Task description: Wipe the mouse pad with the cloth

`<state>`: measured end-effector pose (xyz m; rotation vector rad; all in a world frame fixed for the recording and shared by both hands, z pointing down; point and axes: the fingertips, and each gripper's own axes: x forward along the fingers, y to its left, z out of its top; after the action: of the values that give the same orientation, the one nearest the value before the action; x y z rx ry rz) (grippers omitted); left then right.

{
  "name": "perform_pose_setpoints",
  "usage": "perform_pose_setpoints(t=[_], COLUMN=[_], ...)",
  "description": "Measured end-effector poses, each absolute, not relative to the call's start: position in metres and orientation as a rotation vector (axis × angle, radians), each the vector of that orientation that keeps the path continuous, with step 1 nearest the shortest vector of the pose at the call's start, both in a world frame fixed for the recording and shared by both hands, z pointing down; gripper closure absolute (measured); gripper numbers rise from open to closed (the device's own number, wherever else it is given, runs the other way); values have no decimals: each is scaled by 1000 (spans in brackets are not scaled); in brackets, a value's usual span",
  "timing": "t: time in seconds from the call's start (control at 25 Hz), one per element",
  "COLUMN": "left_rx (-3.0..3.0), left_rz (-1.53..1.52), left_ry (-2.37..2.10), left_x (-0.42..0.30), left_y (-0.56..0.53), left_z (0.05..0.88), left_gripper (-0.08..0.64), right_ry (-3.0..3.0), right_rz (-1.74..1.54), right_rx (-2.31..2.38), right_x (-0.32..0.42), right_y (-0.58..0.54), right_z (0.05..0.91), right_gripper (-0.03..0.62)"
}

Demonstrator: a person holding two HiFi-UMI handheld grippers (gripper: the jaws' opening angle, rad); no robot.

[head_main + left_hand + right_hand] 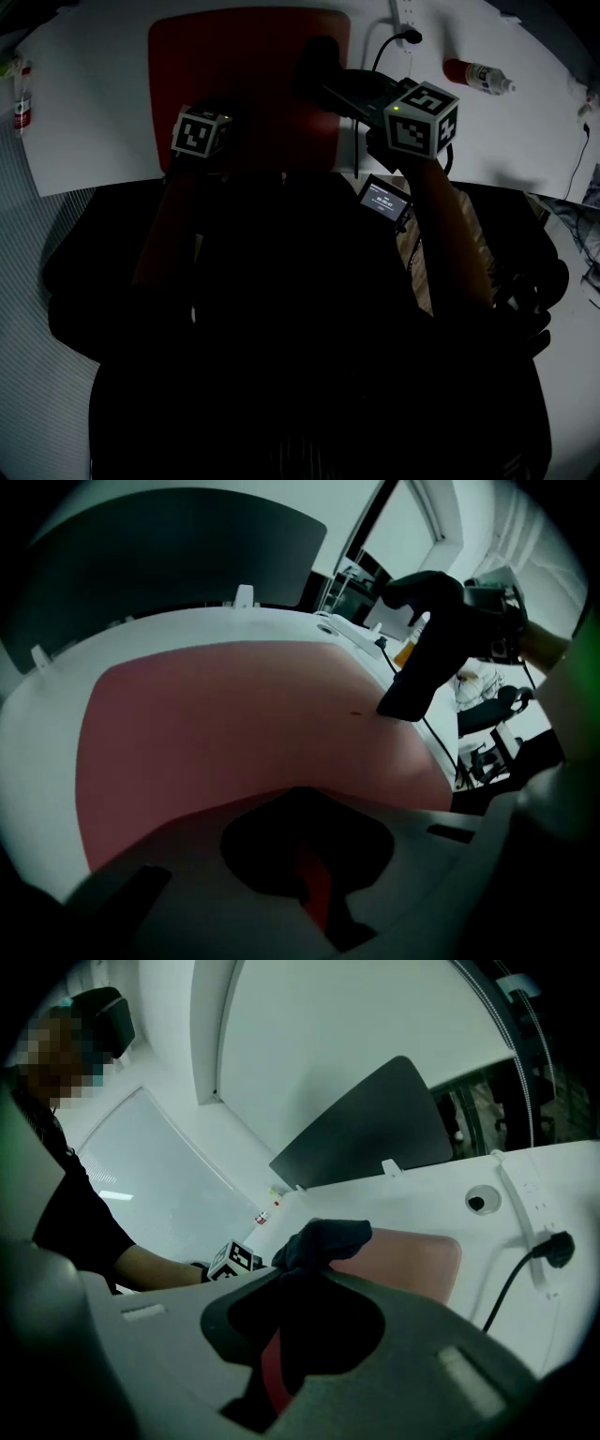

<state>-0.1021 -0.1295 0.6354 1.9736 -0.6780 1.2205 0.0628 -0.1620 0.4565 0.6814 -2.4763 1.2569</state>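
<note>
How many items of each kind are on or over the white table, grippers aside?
Red rectangular mouse pad: 1
Dark crumpled cloth: 1
Red-labelled plastic bottles: 2
Black power plug: 1
Total: 5

A red rectangular mouse pad (234, 84) with rounded corners lies flat on the white table (84, 112). My right gripper (330, 86) pinches a dark bunched cloth (325, 1239) over the pad's right part.
</note>
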Motion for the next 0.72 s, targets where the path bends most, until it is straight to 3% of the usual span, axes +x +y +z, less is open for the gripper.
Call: perform_pose_setpoints(t=[0.2, 0.6, 0.72], left_rx=[2068, 2102, 2087], left_rz=[1490, 1505, 1505], left_ry=[-657, -519, -526], left_x=[-93, -91, -91], left_y=[-136, -132, -132], left_z=[633, 634, 635], left_gripper=[552, 552, 552], right_ry=[-2422, -2331, -2275], right_rz=[1310, 1220, 852], right_rx=[667, 659, 529], right_x=[68, 59, 55], right_y=[-163, -165, -155], right_z=[483, 536, 569], right_gripper=[549, 548, 548])
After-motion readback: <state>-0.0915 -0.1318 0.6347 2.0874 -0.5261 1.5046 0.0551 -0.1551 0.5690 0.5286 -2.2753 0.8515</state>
